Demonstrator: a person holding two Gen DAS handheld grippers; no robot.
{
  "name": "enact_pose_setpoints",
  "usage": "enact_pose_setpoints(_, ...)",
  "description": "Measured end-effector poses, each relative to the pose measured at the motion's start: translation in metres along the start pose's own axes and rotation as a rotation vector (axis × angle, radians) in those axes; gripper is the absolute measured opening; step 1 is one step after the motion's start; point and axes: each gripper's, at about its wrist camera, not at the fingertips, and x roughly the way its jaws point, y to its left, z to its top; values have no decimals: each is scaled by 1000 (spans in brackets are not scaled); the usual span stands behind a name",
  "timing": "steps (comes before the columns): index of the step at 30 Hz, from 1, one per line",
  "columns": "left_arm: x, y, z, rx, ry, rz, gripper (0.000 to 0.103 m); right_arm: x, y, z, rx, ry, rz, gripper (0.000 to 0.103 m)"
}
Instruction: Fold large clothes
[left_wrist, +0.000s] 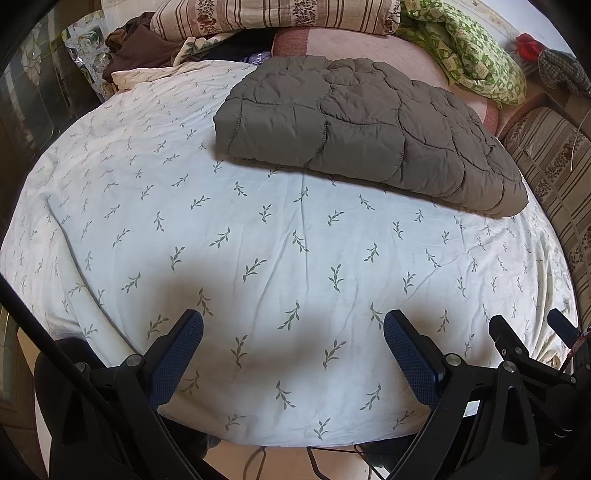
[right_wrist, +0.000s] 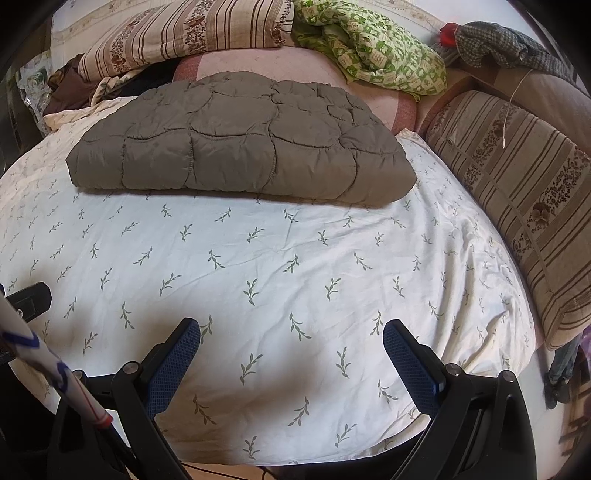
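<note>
A grey-brown quilted garment (left_wrist: 362, 129) lies folded into a thick rectangle on the far half of the bed, on a white sheet with a green sprig print (left_wrist: 258, 236). In the right wrist view the same folded garment (right_wrist: 240, 155) sits straight ahead on the sheet (right_wrist: 295, 266). My left gripper (left_wrist: 293, 354) hovers open over the sheet's near edge, nothing between its blue pads. My right gripper (right_wrist: 291, 354) is likewise open and empty, well short of the garment. The right gripper's black frame (left_wrist: 524, 354) shows at the left view's right edge.
Striped floral pillows (right_wrist: 184, 33) and a green patterned cloth (right_wrist: 373, 55) are piled at the bed's head. A striped cushion (right_wrist: 517, 192) lines the right side. Dark clothes (left_wrist: 140, 44) lie at the far left. Cables (left_wrist: 325, 465) trail on the floor below the bed's edge.
</note>
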Motion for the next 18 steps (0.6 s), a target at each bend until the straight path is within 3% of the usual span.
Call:
enact_pose_setpoints(8, -4, 1, -1, 0, -18, 4, 98, 0, 3, 0, -11, -1, 0, 101)
enact_pose_setpoints(18, -18, -4, -1, 36, -101, 49, 98, -2, 4, 0, -14, -6, -2, 101)
